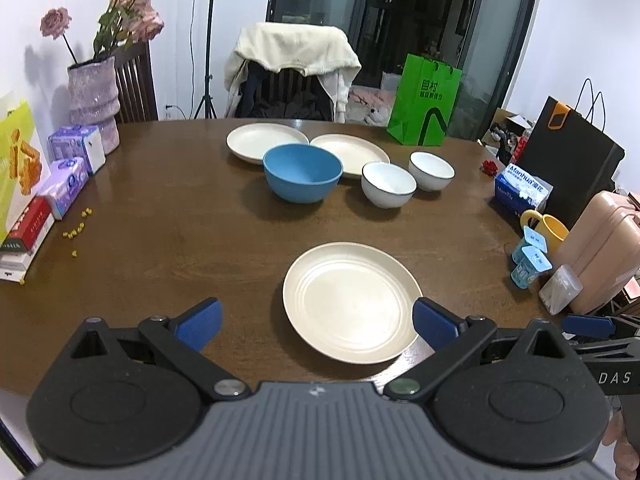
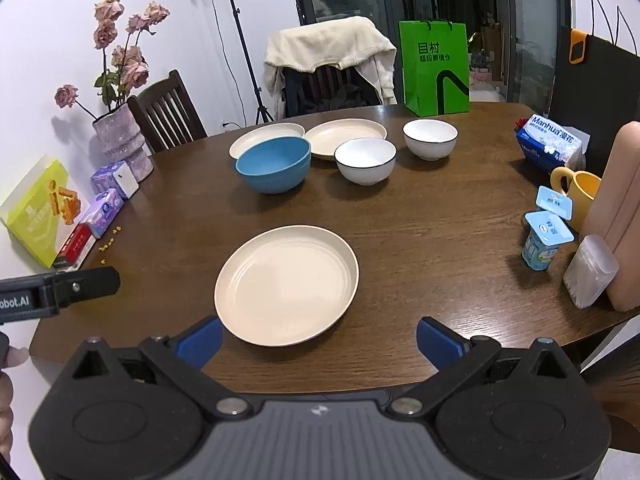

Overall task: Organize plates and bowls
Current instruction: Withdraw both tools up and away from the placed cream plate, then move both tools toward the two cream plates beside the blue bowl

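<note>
Both grippers are spread wide with nothing between the blue pads: the left gripper [image 1: 318, 326] hovers low at the near edge of the table [image 1: 160, 220], and the right gripper [image 2: 318, 342] sits beside it, each one poking into the edge of the other's view. The near plate [image 1: 352, 302] lies flat right in front of them, and in the left view its right rim tucks behind the left gripper's right pad, so that bit is hidden. Further back is the blue bowl [image 1: 303, 176], which blocks part of the left far plate [image 1: 266, 142]; the other far plate [image 1: 352, 154] just overlaps that one, though I can't tell if it actually rests on its rim. Two white bowls [image 1: 388, 184] [image 1: 431, 170] stand side by side to the right, close but apart. Stuff around the edges: a vase [image 1: 93, 100] with pink roses, tissue packs [image 1: 76, 148] and some little yellow bits [image 1: 78, 228] I can't identify on the left, a green bag [image 1: 428, 100] at the back, and on the right a tissue box [image 1: 520, 192], yellow mug [image 1: 550, 230] and two yogurt cups [image 1: 530, 266] crowded against a pink container [image 1: 604, 248] that's cut off by the frame. A fingertip [image 2: 16, 356] peeks in at the left edge of the right view.
</note>
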A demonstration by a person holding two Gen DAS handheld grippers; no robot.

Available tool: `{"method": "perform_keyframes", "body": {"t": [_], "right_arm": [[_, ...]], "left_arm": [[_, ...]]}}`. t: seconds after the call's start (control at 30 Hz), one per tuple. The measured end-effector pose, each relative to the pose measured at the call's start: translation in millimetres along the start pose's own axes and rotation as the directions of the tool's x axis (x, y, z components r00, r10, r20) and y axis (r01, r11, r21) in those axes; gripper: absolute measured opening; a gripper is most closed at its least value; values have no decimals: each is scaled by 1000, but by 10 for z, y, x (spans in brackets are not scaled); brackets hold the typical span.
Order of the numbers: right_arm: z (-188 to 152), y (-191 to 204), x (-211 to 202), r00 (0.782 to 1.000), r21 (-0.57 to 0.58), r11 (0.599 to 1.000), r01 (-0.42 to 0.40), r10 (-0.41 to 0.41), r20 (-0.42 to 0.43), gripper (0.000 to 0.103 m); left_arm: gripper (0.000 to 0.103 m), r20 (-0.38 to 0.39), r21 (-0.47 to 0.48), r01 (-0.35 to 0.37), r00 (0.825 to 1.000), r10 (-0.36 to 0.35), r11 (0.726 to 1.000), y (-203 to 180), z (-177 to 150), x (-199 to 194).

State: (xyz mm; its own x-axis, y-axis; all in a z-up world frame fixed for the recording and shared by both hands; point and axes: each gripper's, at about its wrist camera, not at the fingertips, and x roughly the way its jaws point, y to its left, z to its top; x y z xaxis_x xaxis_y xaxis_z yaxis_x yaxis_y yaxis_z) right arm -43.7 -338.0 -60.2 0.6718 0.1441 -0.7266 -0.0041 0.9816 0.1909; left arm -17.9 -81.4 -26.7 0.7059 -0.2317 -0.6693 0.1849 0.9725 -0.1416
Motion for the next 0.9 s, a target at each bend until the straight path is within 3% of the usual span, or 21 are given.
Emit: {"method": "perform_keyframes", "body": {"t": [0.4, 0.9], "right_arm": [[169, -16, -52, 997, 36, 999, 4, -7, 77, 103], [550, 273, 198, 995, -17, 999, 40, -38, 93, 103]], "left_arm": [[103, 40, 4, 19, 999, -19, 1000, 78, 266, 103], [103, 79, -23, 14, 997, -13, 1000, 391, 691, 244]]}}
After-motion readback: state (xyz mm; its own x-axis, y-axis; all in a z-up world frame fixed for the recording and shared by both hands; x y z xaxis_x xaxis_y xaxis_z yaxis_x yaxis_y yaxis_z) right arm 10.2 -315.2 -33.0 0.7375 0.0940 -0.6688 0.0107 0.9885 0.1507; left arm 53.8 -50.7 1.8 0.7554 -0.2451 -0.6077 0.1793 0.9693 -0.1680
